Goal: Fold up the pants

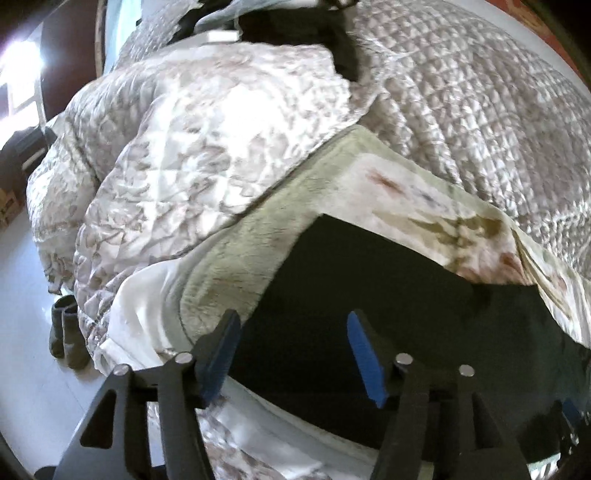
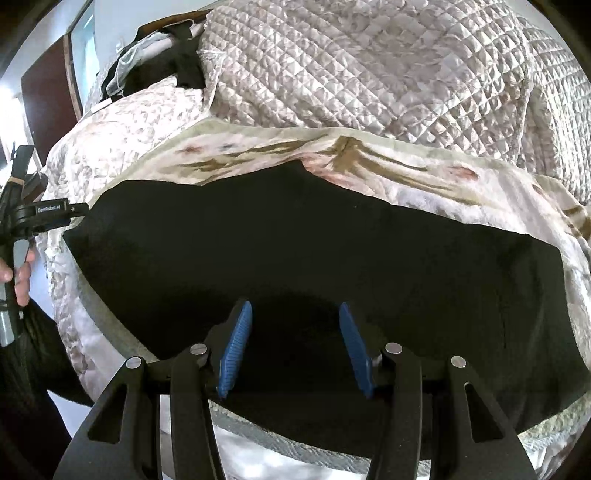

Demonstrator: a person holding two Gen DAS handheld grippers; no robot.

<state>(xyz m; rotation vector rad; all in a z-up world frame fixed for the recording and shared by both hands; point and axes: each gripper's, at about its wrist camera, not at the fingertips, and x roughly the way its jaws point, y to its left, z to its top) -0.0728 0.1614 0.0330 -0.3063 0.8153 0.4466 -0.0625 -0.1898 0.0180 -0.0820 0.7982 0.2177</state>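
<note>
The black pants (image 2: 295, 251) lie flat across a floral blanket (image 2: 369, 162) on the bed, in a wide folded band from left to right. My right gripper (image 2: 295, 314) is open, its blue pads just above the pants' near edge, holding nothing. My left gripper (image 1: 291, 325) is open and empty over the left end of the pants (image 1: 388, 295). The left gripper's body also shows at the left edge of the right wrist view (image 2: 44, 214), beside the pants' left end.
A crumpled quilted cover (image 1: 203, 147) is heaped behind the pants on the bed. Dark clothes (image 1: 295, 26) lie at the far side. A pair of boots (image 1: 66, 332) stands on the white floor at the left. The bed's white edge (image 2: 258, 443) runs below the pants.
</note>
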